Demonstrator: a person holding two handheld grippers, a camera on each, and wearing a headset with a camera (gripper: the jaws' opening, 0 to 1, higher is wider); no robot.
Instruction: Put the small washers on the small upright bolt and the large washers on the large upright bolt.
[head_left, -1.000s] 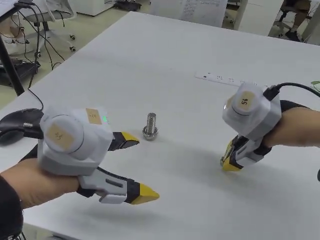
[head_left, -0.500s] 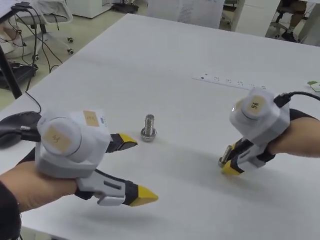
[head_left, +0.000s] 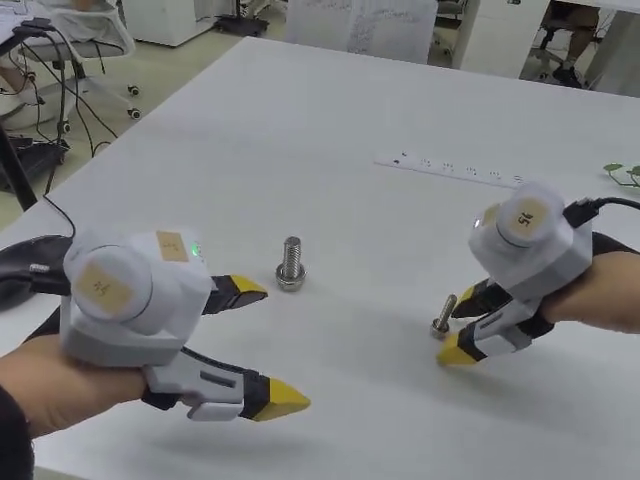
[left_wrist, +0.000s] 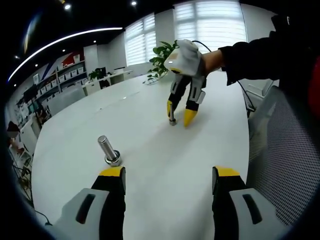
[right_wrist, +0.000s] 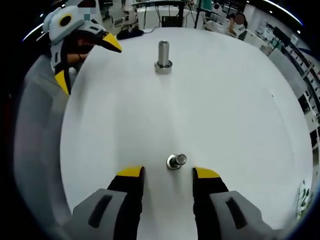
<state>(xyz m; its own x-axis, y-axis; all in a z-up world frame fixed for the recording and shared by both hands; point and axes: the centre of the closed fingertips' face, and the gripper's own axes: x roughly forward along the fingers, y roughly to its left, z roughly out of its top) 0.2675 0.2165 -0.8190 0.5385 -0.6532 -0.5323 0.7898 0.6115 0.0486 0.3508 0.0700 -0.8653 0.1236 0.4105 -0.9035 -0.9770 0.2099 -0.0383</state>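
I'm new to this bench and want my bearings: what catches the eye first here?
Two bolts stand on the white table: the large bolt near its middle, the small bolt to the right. The right gripper is open, its jaws just short of the small bolt, one to each side. The left gripper hovers open at the near edge, left of the large bolt.

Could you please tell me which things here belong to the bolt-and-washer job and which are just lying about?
Belongs to the job:
large upright bolt
small upright bolt
left gripper, open
right gripper, open, tips by the small bolt

Just lying about:
white power strip
black mouse with cable
plant leaves
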